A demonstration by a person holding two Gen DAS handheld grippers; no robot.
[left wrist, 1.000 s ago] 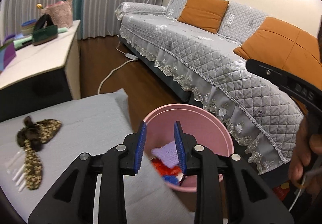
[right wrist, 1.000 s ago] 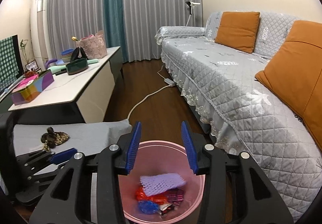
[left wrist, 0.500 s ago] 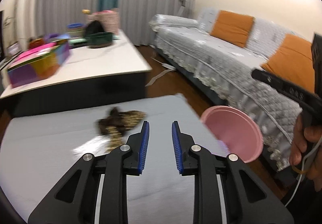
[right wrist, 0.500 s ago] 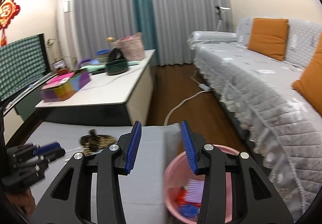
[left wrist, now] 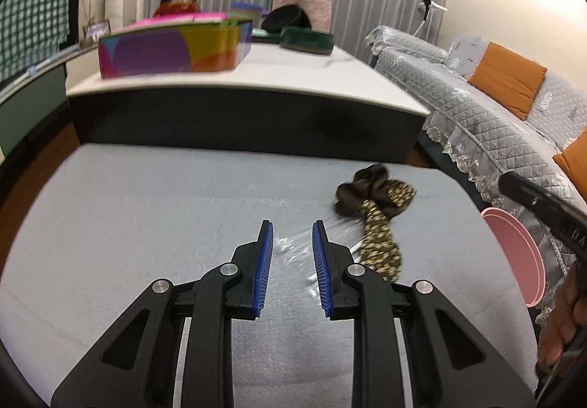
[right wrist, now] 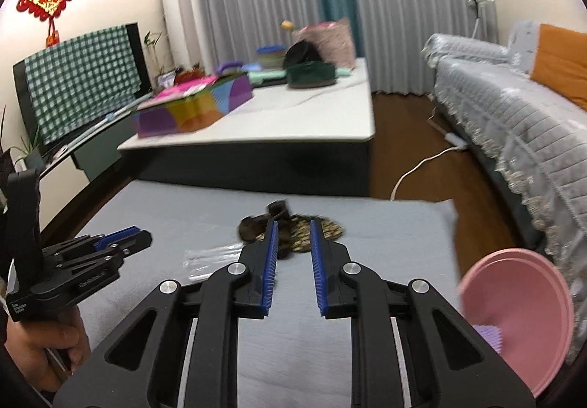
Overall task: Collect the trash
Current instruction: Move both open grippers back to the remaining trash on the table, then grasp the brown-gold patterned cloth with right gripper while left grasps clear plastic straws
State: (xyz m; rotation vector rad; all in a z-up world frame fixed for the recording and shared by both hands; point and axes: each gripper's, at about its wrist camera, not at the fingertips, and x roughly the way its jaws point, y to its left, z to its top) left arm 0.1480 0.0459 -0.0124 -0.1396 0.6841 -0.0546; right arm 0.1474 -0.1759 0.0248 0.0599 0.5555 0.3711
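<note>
The left gripper (left wrist: 292, 224) hangs over the grey mat (left wrist: 146, 224) with a narrow gap between its blue pads and nothing in it; a clear plastic wrapper (left wrist: 301, 246) lies on the mat just ahead of its tips. The right gripper (right wrist: 292, 224) has its jaws closing, nothing between them, tips above the mat. Just beyond and right of the left tips lies a brown bow with a leopard-print tail (left wrist: 378, 210), blurred.

Only the right wrist view shows purple trash (right wrist: 488, 338) inside the pink bin (right wrist: 521, 298) at its right, and the hand (right wrist: 44, 349) gripping the left tool's handle. The left view catches just the bin's rim.

Beyond the mat stands a low white table (left wrist: 293, 78) with a colourful box (left wrist: 172, 48); a grey-covered sofa (right wrist: 513, 122) runs along the right.
</note>
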